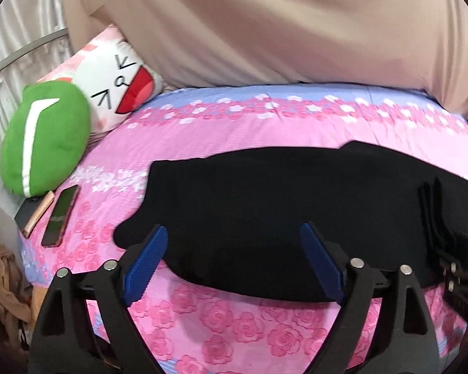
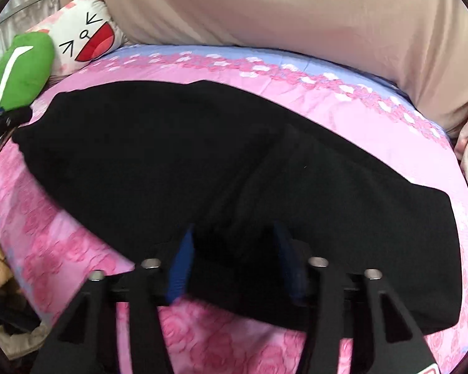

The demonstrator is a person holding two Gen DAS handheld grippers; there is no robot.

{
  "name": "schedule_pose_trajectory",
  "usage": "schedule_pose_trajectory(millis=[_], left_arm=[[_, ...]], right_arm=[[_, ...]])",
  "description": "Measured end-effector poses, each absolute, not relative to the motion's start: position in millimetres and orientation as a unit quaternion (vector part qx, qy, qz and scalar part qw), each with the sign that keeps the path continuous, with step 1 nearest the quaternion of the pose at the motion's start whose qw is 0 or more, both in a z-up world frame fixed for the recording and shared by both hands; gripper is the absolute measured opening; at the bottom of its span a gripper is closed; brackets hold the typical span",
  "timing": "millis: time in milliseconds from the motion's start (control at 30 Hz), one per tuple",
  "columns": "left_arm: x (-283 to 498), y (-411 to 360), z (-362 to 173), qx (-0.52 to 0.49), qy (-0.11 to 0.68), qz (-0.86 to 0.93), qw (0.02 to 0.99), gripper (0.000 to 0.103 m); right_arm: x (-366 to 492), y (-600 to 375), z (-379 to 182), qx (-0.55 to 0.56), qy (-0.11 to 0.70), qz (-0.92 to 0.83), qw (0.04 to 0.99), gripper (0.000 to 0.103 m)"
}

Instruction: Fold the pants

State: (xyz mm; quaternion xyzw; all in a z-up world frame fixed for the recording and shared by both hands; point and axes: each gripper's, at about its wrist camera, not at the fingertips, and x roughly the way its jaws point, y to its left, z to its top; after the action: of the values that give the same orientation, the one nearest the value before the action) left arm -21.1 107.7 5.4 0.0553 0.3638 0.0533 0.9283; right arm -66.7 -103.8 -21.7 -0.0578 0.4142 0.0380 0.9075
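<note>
Pink floral bedspread (image 1: 202,143), black pants (image 1: 265,193) between both grippers' parted jaws.

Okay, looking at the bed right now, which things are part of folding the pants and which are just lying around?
Part of the job:
pants
left tongs, open at the pants' near edge
right tongs, open at the pants' near edge

Just lying around:
green cushion
white face pillow
phone
notebook
bedspread, only the work surface
</note>
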Motion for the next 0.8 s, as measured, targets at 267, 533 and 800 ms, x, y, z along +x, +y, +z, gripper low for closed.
schedule_pose_trajectory(millis=[267, 533, 800], left_arm=[[-17.1, 112.2, -10.2, 0.041, 0.385, 0.030, 0.922, 0.087], [-20.4, 139.2, -19.5, 0.042, 0.400, 0.047, 0.914, 0.091], [-13.3, 146.7, -25.7, 0.028, 0.406, 0.049, 0.912, 0.091]], right_arm=[[-50.9, -83.6, 28.9, 0.000, 0.381, 0.094, 0.920, 0.016], [-34.1, -43.2, -8.2, -0.009, 0.419, 0.137, 0.898, 0.041], [-22.3, -129.4, 25.8, 0.045, 0.397, 0.041, 0.916, 0.017]])
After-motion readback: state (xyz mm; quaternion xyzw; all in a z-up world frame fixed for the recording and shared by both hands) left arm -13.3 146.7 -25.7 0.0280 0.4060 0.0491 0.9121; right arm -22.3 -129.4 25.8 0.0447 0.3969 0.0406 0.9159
